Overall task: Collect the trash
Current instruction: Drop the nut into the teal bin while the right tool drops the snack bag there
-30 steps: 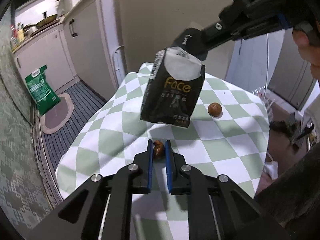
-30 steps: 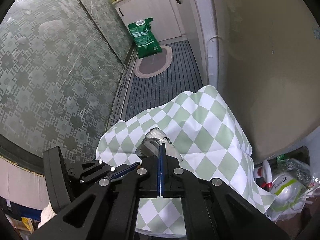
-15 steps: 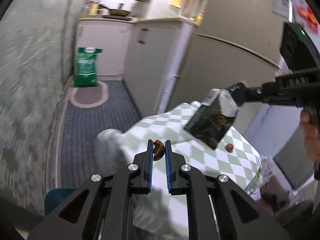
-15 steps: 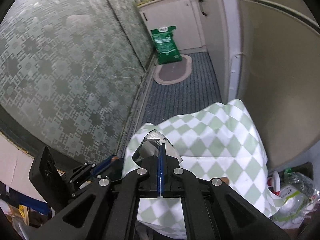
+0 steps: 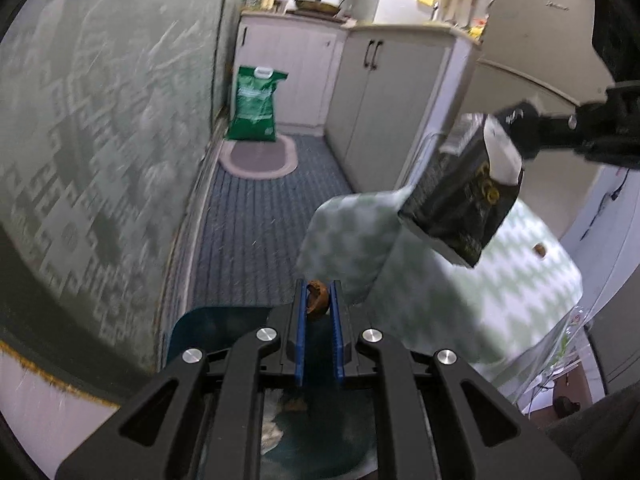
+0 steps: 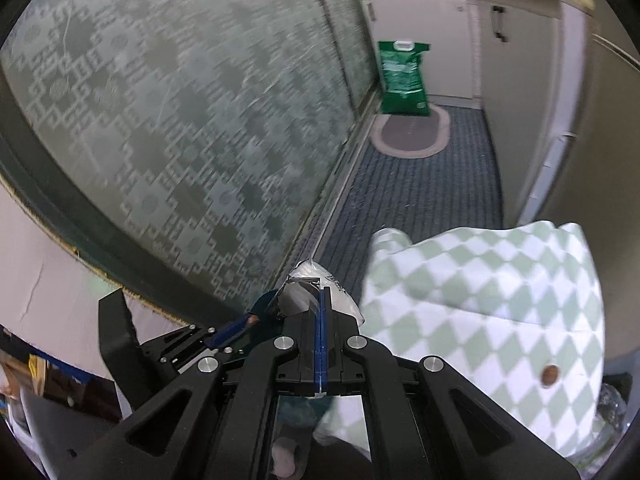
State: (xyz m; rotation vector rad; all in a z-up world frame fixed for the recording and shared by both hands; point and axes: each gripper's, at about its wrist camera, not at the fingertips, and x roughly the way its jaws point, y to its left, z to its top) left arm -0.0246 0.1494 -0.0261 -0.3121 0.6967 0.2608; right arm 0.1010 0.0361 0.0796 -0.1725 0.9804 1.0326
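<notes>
Green-and-white checked cloth, black packet with gold lettering, brown shell, green sack, blue-grey striped floor

Both grippers clamped, angled down

Ahead of the hand-held gripper, a striped blue-grey floor is running toward white cabinets. A green sack is leaning beside an oval mat there. A patterned frosted-glass wall is stretching along the left, and a pale refrigerator is standing at the right.
</notes>
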